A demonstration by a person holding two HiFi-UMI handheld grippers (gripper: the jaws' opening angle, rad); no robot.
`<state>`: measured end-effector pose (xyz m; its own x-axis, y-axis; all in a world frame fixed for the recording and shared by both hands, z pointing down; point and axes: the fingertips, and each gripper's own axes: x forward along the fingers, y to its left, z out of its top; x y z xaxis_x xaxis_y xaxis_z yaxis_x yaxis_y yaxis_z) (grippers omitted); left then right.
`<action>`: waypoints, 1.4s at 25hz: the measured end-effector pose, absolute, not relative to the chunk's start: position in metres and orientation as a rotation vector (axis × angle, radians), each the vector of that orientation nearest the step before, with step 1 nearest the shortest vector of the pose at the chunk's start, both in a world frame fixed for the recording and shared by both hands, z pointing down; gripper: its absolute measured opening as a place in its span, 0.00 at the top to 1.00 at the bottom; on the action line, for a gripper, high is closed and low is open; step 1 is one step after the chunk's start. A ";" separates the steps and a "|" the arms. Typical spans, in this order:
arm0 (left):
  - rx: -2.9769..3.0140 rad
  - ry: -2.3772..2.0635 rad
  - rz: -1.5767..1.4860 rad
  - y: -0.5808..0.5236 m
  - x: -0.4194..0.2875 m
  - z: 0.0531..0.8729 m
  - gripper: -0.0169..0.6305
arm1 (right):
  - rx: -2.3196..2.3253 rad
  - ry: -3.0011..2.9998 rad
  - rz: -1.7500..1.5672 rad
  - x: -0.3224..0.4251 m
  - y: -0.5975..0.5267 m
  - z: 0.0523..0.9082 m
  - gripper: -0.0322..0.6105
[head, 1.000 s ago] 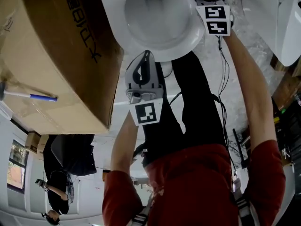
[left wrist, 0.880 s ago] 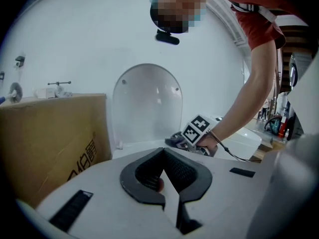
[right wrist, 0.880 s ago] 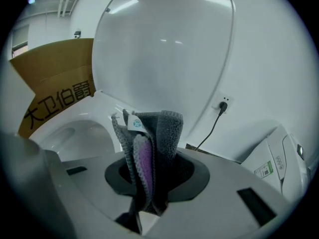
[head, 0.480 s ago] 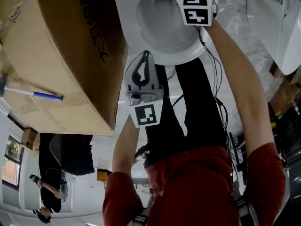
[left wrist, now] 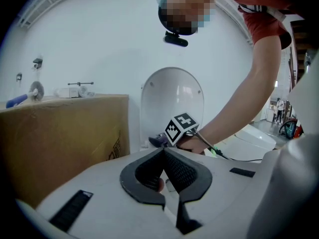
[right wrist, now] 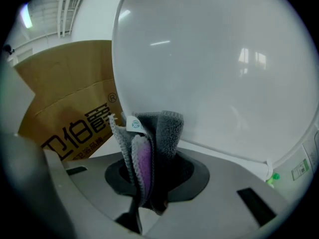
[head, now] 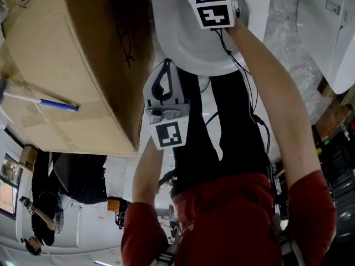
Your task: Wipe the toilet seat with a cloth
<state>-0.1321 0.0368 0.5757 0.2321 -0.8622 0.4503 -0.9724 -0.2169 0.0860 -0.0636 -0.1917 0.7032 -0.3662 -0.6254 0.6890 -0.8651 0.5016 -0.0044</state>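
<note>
Here the head view shows the toilet (head: 194,60) only from above, its white rim at the top of the frame, with the right gripper's marker cube (head: 213,7) over the bowl. The cloth does not show in that view. The right gripper view gives it: the right gripper (right wrist: 152,183) is clamped on a folded cloth (right wrist: 159,133), grey outside and purple inside, with a small round label near its top. The cloth stands up from the jaws in front of the raised lid (right wrist: 214,73); whether it touches the lid or the seat, I cannot tell.

The left gripper (left wrist: 163,151) has its jaws together with nothing between them. In the head view it hangs in front of the toilet, just beside the edge of a large cardboard box (head: 72,65). Its own view looks toward the lid and catches the person's right hand (left wrist: 192,144) low before it. A blue-handled tool (head: 52,103) lies on the box.
</note>
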 end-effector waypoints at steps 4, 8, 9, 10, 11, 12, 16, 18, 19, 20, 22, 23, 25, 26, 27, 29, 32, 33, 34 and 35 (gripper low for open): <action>2.176 -1.690 0.423 0.036 -0.129 0.571 0.95 | 1.204 -2.114 0.513 -0.061 -0.192 0.702 0.82; 2.186 -1.694 0.420 0.031 -0.130 0.556 0.95 | 1.175 -2.061 0.678 -0.054 -0.186 0.701 0.82; 2.187 -1.700 0.416 0.029 -0.130 0.550 0.95 | 1.174 -2.047 0.705 -0.050 -0.183 0.699 0.82; 2.189 -1.704 0.411 0.027 -0.131 0.543 0.95 | 1.176 -2.037 0.720 -0.046 -0.178 0.695 0.82; 2.194 -1.707 0.405 0.024 -0.131 0.535 0.95 | 1.180 -2.029 0.731 -0.041 -0.172 0.690 0.82; 2.202 -1.711 0.398 0.022 -0.131 0.527 0.95 | 1.186 -2.024 0.743 -0.035 -0.164 0.684 0.82; 2.210 -1.753 0.350 0.012 -0.129 0.479 0.95 | 1.199 -2.010 0.831 -0.010 -0.118 0.653 0.82; 2.219 -1.790 0.326 0.006 -0.127 0.450 0.95 | 1.189 -1.979 0.870 0.006 -0.087 0.635 0.82; 2.225 -1.809 0.308 0.003 -0.127 0.436 0.95 | 1.194 -1.956 0.894 0.015 -0.072 0.625 0.82; 2.224 -1.826 0.287 0.001 -0.126 0.422 0.95 | 1.208 -1.933 0.927 0.024 -0.058 0.613 0.82; 2.211 -1.858 0.251 -0.001 -0.128 0.393 0.95 | 1.247 -1.907 1.014 0.039 -0.032 0.583 0.82; 2.211 -1.873 0.238 -0.001 -0.129 0.377 0.95 | 1.267 -1.908 1.058 0.043 -0.020 0.565 0.82; 2.253 -1.898 0.213 -0.005 -0.129 0.337 0.95 | 1.305 -1.935 1.131 0.049 -0.002 0.524 0.82; 2.280 -1.912 0.192 -0.007 -0.128 0.315 0.95 | 1.321 -1.956 1.154 0.052 0.005 0.501 0.82; 2.292 -1.926 0.164 -0.008 -0.128 0.294 0.95 | 1.329 -1.978 1.165 0.056 0.012 0.478 0.82; 2.289 -1.953 0.131 -0.008 -0.128 0.256 0.95 | 1.326 -2.021 1.176 0.061 0.027 0.432 0.82; 2.333 -1.997 0.102 -0.018 -0.131 0.205 0.95 | 1.358 -2.099 1.186 0.068 0.024 0.369 0.82; 2.358 -2.018 0.077 -0.023 -0.131 0.188 0.95 | 1.384 -2.133 1.177 0.072 0.017 0.349 0.82; 2.376 -2.041 0.049 -0.026 -0.132 0.172 0.95 | 1.411 -2.168 1.160 0.076 0.011 0.329 0.82; 2.385 -2.059 0.021 -0.026 -0.132 0.157 0.95 | 1.440 -2.200 1.137 0.080 0.006 0.309 0.82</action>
<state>-0.1323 -0.0265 0.1569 0.1459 -0.9893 0.0040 -0.9892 -0.1460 -0.0159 0.0799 0.0063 0.3089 -0.4663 -0.6486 0.6015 -0.8658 0.1952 -0.4608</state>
